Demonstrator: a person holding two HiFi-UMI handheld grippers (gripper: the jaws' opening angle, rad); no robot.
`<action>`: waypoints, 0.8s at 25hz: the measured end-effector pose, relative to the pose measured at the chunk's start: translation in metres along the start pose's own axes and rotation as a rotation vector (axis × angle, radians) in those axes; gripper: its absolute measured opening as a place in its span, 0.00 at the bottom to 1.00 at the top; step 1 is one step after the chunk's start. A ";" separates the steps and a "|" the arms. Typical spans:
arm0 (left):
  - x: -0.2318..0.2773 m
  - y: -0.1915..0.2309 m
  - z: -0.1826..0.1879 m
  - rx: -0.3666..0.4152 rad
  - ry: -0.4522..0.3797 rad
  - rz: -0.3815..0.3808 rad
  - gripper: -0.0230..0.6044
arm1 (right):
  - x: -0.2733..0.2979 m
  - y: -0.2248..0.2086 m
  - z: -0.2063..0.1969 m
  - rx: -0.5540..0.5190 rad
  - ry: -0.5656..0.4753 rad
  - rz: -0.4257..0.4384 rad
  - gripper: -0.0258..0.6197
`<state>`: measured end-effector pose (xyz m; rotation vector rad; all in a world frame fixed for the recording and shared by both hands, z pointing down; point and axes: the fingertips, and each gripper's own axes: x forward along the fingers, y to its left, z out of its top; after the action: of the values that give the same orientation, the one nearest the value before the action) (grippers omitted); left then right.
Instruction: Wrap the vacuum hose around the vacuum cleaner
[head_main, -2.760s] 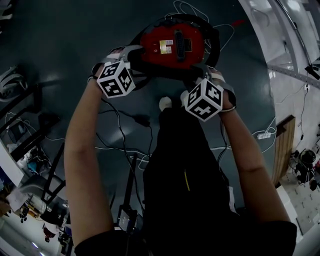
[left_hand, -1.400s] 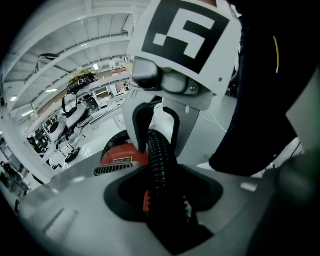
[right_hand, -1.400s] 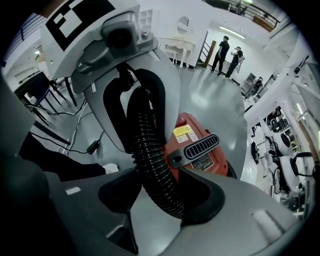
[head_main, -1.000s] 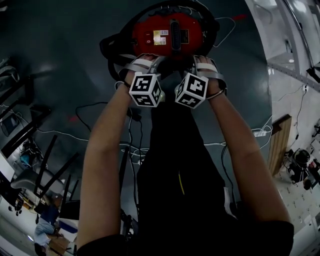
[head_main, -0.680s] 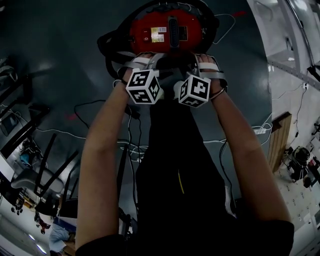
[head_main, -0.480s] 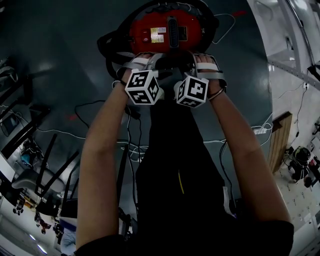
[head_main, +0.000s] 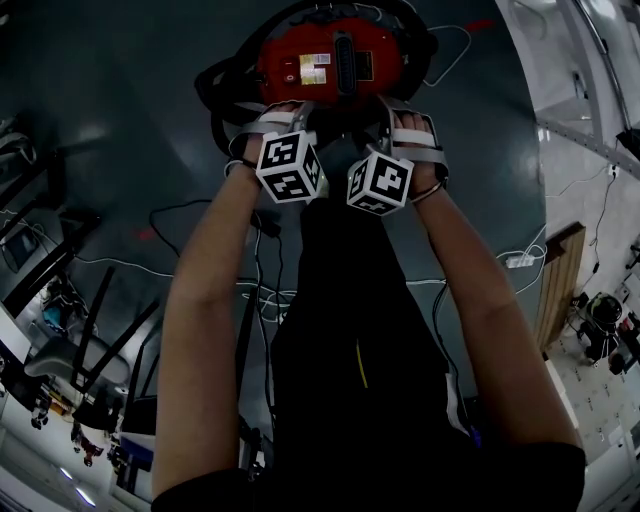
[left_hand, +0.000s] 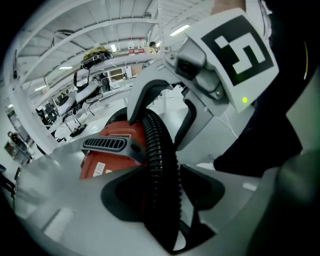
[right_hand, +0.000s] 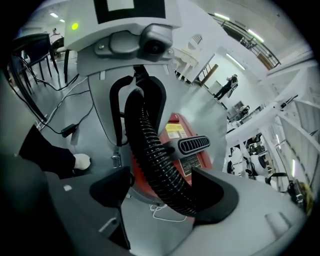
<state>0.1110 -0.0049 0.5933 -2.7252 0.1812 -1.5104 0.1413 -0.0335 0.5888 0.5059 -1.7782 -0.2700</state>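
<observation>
The red vacuum cleaner stands on the dark floor, with the black ribbed hose looped around its body. Both grippers meet on its near side. My left gripper has just been closing; in the left gripper view its pads sit tight against the hose, beside the vacuum. My right gripper has just been opening. In the right gripper view the hose crosses between its jaws and rests on the right pad, with a gap at the left pad.
Thin cables trail over the floor near the person's legs. A white power strip and a wooden panel lie at the right. Dark stands and chairs crowd the left side.
Since the oldest frame both grippers have come together on the vacuum's near side. Over the last second they have barely shifted; the marker cubes have tilted slightly.
</observation>
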 end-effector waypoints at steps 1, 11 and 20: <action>0.000 0.000 0.000 -0.002 0.001 0.005 0.38 | -0.001 -0.004 0.000 0.001 -0.003 -0.024 0.63; -0.007 0.014 0.018 0.030 -0.036 0.059 0.42 | -0.020 -0.019 -0.024 0.093 -0.004 -0.099 0.56; -0.020 0.011 0.020 -0.116 -0.019 0.023 0.41 | -0.031 -0.021 -0.021 0.195 -0.013 -0.091 0.46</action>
<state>0.1161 -0.0147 0.5654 -2.8144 0.3087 -1.5136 0.1715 -0.0352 0.5587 0.7269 -1.8058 -0.1644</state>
